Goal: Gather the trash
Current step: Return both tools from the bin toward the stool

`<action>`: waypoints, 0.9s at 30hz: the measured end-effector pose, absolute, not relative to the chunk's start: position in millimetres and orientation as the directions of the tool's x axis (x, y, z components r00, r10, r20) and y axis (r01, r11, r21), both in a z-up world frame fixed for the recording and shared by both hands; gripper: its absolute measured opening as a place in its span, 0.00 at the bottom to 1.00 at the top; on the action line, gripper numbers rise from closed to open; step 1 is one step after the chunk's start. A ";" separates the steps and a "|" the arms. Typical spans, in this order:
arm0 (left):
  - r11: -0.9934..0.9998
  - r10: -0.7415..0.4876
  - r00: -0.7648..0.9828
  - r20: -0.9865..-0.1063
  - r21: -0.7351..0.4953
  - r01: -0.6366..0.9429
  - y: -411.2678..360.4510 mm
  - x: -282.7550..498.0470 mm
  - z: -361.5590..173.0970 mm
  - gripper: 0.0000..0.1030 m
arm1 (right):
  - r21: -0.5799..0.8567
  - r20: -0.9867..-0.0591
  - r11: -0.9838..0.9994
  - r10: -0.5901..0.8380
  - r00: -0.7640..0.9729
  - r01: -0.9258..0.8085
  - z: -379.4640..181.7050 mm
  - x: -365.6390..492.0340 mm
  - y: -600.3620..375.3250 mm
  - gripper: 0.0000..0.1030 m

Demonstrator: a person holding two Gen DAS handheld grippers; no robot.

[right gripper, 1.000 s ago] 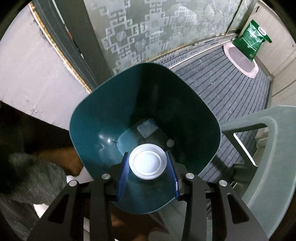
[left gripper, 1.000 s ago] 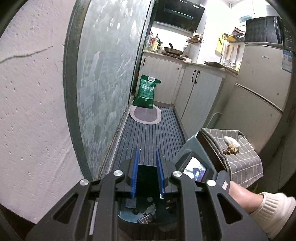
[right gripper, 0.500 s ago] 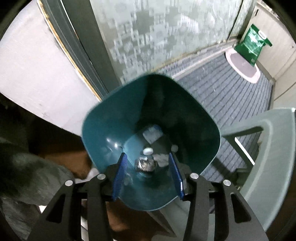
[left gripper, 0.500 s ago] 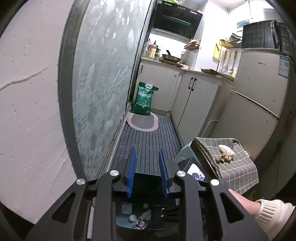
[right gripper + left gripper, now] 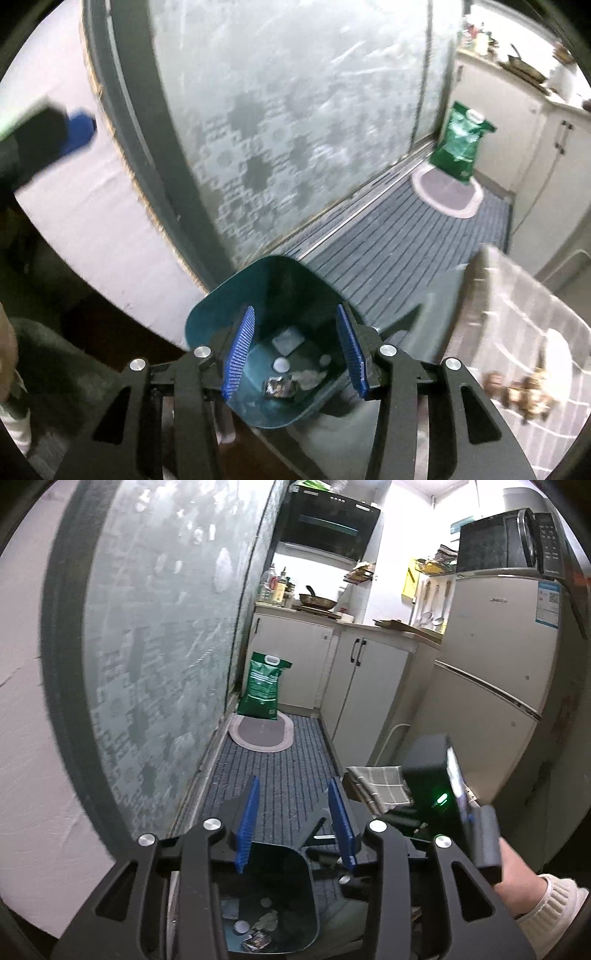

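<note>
Looking down past your right gripper (image 5: 295, 347), you see the teal bin (image 5: 207, 314) directly below, its mouth framed by the blue pads. Both pads stand apart with nothing between them. Your left gripper (image 5: 295, 823) has just been opening; its jaws are spread and empty too, with the bin's dark rim at six o'clock beneath them.

Trash already lies at the bin's bottom: a white cap (image 5: 280, 365), a crumpled foil wrapper (image 5: 279, 387) and pale paper scraps (image 5: 308, 376).

What remains sits on the checked cloth (image 5: 517, 325) at about four o'clock from the right gripper: a blurred brown clump (image 5: 524, 391), well apart from the pads. It looks like dry, crumbly scraps, so I judge it light and fragile, likely to break up or shed under a hard pinch. Take it across its bulk, pads low against the cloth, and close gently. The cloth is soft and may bunch up with it, so keep the pads clear of the fabric folds.
</note>
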State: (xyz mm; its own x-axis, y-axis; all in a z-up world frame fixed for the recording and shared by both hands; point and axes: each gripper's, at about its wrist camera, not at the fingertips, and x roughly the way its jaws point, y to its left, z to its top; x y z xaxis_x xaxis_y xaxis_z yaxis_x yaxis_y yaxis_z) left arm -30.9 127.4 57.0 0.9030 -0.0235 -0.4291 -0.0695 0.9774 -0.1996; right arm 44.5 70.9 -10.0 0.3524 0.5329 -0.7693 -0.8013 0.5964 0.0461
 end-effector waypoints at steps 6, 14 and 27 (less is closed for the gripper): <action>0.984 -0.057 0.891 -0.450 -0.177 -0.026 94.2 -7.7 52.2 0.40 | 0.051 -0.738 0.668 0.526 0.423 -0.743 2.9 60.5 16.8 0.45; 0.993 -0.087 0.858 -0.507 -0.117 0.031 51.4 21.6 34.6 0.41 | 0.047 -0.720 0.741 0.490 0.492 -0.670 8.3 75.1 -45.4 0.45; 0.989 -0.124 0.780 -0.613 -0.012 0.147 -15.9 64.9 -7.7 0.41 | 0.075 -0.737 0.799 0.447 0.507 -0.596 -7.3 83.9 -113.3 0.41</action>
